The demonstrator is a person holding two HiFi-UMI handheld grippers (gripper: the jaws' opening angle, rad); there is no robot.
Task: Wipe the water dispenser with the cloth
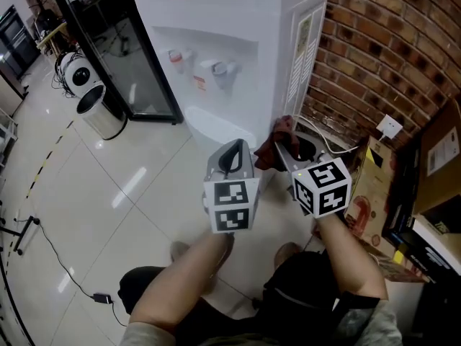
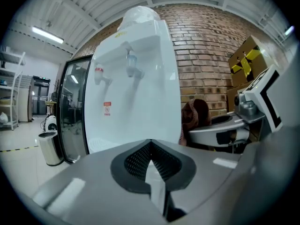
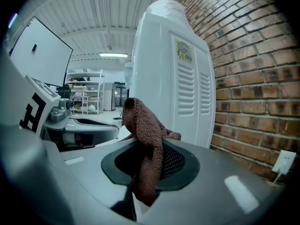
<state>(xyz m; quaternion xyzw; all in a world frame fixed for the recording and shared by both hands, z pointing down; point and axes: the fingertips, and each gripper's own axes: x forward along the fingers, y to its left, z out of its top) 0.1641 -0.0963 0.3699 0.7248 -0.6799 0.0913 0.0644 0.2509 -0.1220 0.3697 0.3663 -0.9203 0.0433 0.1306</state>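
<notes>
- The right gripper (image 3: pixel 150 150) has its jaws pinched narrow on a brown cloth (image 3: pixel 144 125). One fold stands up above the jaws and a tail hangs below, covering the pads where they meet.
- In the head view, the right gripper (image 1: pixel 291 148) is mostly hidden behind its own marker cube. Only a bunch of the cloth (image 1: pixel 277 140) shows beyond it.
- The cloth lies by the lower right front corner of the dispenser (image 1: pixel 230 20). No view shows whether the cloth touches it.
- The left gripper (image 2: pixel 149 144) has its jaws together at the tips with nothing between them. It points at the dispenser's front (image 2: pixel 136 97), and in the head view (image 1: pixel 234 152) it is just left of the right gripper.
- The dispenser's top is cut off in the head view, and the two grippers hide its base.
- In the right gripper view, only the vented side panel of the dispenser (image 3: pixel 187 78) shows. The sticker on it is too small to read.
- A red tap (image 1: pixel 176 58) and a second tap (image 1: pixel 223 68) sit in the recess. The label below them cannot be read.
- A brick wall (image 1: pixel 389 49) stands to the right. Boxes (image 1: pixel 371 193) at its foot are partly cut off by the frame.
- A bin (image 1: pixel 101 110) stands well to the left.
</notes>
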